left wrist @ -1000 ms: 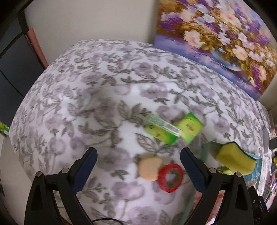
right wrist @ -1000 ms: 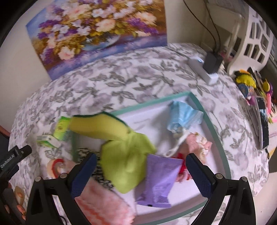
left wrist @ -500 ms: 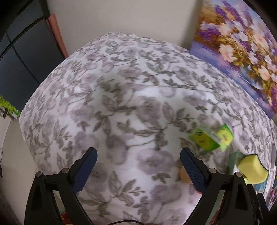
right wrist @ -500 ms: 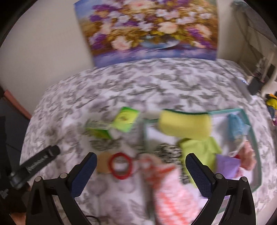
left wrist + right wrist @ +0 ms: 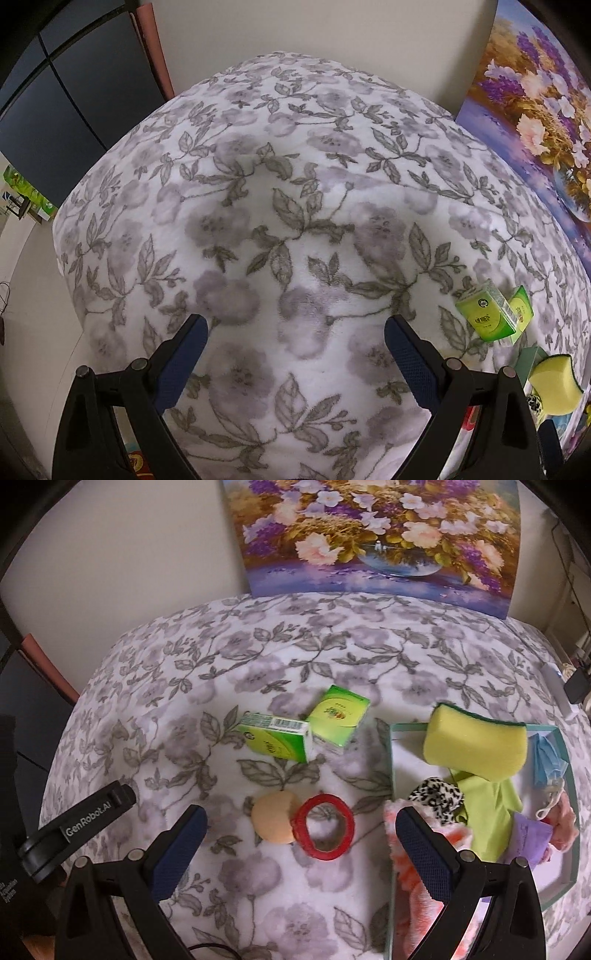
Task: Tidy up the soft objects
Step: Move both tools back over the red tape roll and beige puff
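Fingers of both the left gripper [image 5: 295,328] and right gripper [image 5: 301,819] are wide, empty. At the table's right edge, the tray [image 5: 390,760] contains a sponge [image 5: 476,744], cloths [image 5: 487,812] and a mask [image 5: 548,760].

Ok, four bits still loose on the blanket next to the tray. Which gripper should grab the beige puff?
Right. The right gripper is open with the beige puff and red ring between its fingers, beside the tray. The left gripper, also open, faces bare blanket.
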`<action>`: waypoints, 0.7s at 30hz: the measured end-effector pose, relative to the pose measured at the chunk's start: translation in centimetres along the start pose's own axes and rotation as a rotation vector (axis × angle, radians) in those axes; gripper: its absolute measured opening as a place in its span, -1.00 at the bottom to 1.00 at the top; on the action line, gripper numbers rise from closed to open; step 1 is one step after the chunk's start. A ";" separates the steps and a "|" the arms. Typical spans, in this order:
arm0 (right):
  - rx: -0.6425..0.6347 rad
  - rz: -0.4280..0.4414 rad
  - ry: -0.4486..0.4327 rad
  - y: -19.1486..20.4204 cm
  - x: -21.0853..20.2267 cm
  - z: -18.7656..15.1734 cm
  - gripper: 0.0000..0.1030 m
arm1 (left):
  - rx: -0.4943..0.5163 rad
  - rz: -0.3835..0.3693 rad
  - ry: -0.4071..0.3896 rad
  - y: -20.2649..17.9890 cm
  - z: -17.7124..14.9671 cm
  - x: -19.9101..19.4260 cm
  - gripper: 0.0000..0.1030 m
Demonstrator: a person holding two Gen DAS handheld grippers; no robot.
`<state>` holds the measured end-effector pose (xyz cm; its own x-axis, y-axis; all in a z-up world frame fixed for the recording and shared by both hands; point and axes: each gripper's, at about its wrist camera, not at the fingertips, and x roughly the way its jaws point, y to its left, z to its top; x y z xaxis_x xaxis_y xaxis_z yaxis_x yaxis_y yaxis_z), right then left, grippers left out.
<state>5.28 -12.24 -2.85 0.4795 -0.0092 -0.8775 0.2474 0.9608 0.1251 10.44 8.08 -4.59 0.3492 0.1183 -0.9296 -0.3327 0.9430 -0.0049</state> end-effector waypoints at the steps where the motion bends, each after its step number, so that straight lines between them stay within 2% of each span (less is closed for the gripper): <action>1: -0.005 0.004 0.000 0.2 0.1 0.0 1.00 | -0.001 0.001 0.002 0.0 0.0 0.1 0.88; 6: -0.037 0.011 0.005 1.0 0.6 -0.2 1.00 | -0.014 0.010 0.016 0.3 0.0 0.6 0.88; 12: -0.073 0.062 0.032 1.1 2.3 -0.5 1.00 | -0.012 0.001 0.035 -0.1 -0.4 1.3 0.88; 19: -0.067 0.064 0.082 -0.7 4.6 -0.8 1.00 | 0.002 -0.033 0.051 -1.2 -0.8 2.2 0.88; 21: -0.050 0.075 0.089 -1.5 4.8 -0.7 0.92 | 0.011 -0.039 0.061 -1.5 -0.9 2.5 0.88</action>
<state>6.61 -13.55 -7.63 0.4183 0.0857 -0.9043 0.1706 0.9704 0.1709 11.03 6.73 -7.22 0.3077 0.0621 -0.9494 -0.3099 0.9500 -0.0383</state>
